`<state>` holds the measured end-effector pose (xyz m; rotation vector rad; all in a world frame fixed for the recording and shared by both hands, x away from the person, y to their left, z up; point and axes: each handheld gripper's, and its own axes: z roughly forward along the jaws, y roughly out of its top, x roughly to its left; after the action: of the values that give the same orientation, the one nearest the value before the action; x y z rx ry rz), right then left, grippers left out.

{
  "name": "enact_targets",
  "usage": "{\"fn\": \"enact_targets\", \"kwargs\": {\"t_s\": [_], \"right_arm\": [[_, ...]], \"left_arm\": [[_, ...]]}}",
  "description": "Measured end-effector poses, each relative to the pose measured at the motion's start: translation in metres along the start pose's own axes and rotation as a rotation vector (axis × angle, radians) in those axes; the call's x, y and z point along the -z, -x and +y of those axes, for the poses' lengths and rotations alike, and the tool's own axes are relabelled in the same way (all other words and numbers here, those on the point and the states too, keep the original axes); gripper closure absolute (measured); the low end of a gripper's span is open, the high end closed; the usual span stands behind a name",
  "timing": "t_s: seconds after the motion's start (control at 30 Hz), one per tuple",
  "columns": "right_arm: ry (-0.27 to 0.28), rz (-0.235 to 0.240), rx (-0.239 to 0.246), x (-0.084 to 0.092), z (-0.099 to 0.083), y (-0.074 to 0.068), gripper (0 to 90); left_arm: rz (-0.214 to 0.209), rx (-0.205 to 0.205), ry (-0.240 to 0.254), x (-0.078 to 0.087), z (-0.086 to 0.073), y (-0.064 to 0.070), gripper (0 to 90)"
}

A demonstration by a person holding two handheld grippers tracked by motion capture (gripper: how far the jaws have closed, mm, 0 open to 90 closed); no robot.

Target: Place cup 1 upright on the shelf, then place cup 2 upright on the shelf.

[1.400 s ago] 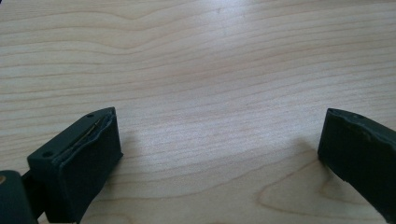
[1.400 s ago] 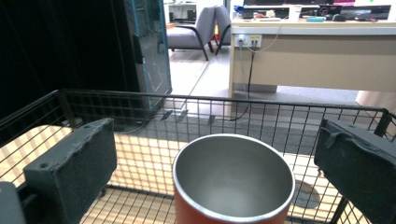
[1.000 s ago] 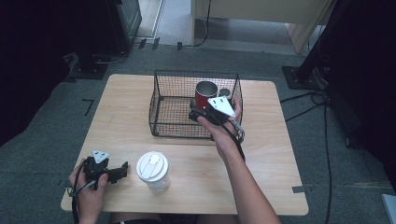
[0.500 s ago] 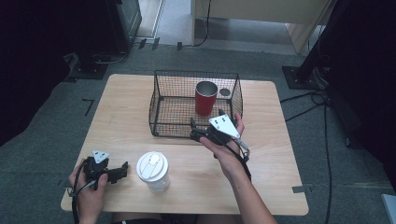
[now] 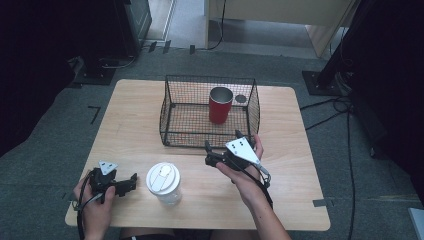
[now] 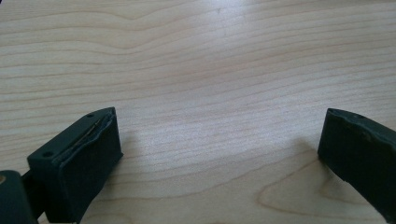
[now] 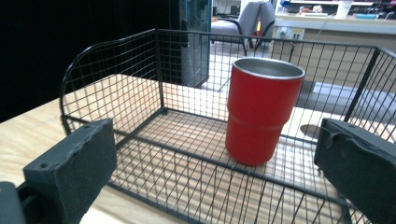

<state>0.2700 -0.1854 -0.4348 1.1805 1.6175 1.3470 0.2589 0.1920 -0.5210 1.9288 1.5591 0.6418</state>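
So the right gripper (image 5: 221,148) had backed out of the wire basket (image 5: 172,117) since a second earlier, when it was up at the red cup (image 5: 220,104). It ended up just outside the basket's near wall, jaws spread wide with nothing in them, still aimed at the cup in its own view. The cup stood upright inside the basket, toward the back right, clear of the mesh, so probably just dropped off there. The left gripper (image 5: 129,182) hadn't budged: parked low on the worktop (image 5: 290,165) at the near left, jaws wide open over bare wood. The lidded white cup (image 5: 163,182) sat just beside it, likely next in line.
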Motion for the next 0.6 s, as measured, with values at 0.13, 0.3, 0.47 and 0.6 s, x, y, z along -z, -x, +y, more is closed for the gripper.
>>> {"fn": "enact_targets", "kwargs": {"t_s": [0.13, 0.3, 0.47, 0.6], "right_arm": [[-0.007, 0.035, -0.001, 0.009, -0.006, -0.005, 0.0], [-0.014, 0.079, 0.024, 0.017, -0.012, -0.016, 0.0], [-0.010, 0.128, 0.036, 0.026, -0.018, -0.029, 0.0], [-0.009, 0.150, 0.035, 0.031, -0.021, -0.036, 0.0]], "left_arm": [[0.000, 0.000, -0.001, 0.000, 0.000, 0.000, 0.0], [0.000, 0.000, -0.001, 0.000, 0.000, 0.000, 0.0], [0.000, -0.001, 0.000, 0.000, 0.000, 0.000, 0.0], [0.000, 0.001, -0.001, 0.000, 0.000, 0.000, 0.0]]}}
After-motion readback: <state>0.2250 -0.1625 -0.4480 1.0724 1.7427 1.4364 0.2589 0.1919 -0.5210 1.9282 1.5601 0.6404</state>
